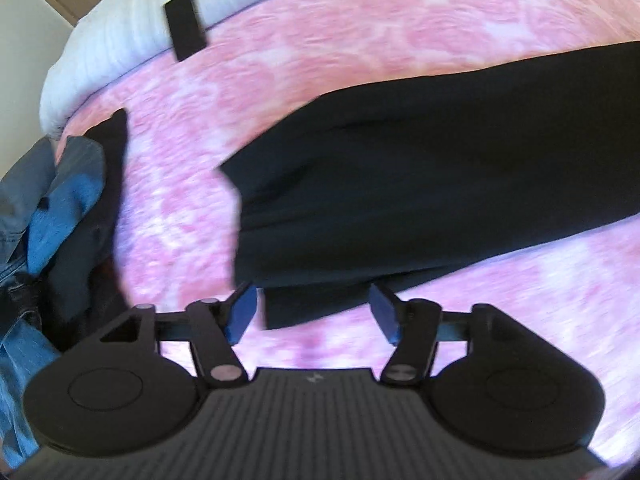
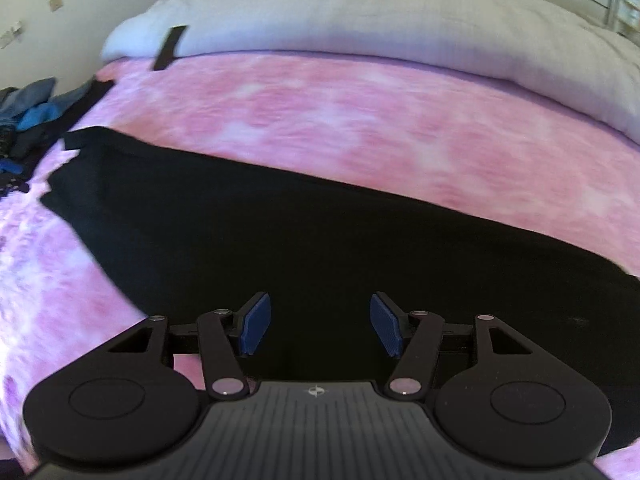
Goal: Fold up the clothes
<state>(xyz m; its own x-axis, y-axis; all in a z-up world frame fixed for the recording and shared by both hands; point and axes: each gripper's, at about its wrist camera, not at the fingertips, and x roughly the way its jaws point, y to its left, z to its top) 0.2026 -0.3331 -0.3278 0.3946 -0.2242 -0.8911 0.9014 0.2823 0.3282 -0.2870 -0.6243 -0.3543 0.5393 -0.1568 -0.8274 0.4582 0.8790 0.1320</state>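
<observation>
Two fisheye views, one per gripper, both looking over a bed w/ a pink-and-white mottled blanket [image 1: 360, 20].

Left wrist view: your left gripper [image 1: 313, 314] fills the bottom, fingers spread wide apart, nothing between the blue pads [image 1: 241, 314]. A black garment [image 1: 420, 184] lies flat on the blanket, stretching from the gripper's tips out toward 2 o'clock and off the right edge. Its near end sits just past the pads; whether the pads touch the cloth is unclear, the frame is motion-blurred. At 9 o'clock a pile of blue denim clothes [image 1: 36, 216] is heaped at the bed's edge, w/ darker fabric beside it. At 11 o'clock a white duvet [image 1: 120, 48] borders the blanket, and a small black strip [image 1: 186, 26] lies across the seam between the two.

Right wrist view: your right gripper [image 2: 320, 324] is also spread wide, holding nothing, blue pads [image 2: 256, 324] hovering over the same black garment [image 2: 280, 240]. The cloth runs in a broad band from 10 o'clock down to 4 o'clock, directly under and ahead of the fingers. Pink blanket [image 2: 360, 120] shows beyond it at 12 o'clock, then the white duvet [image 2: 360, 20] further back. The black strip [image 2: 170, 48] sits at 11 o'clock, the blue clothes pile [image 2: 32, 108] at 10 o'clock near the left edge.
</observation>
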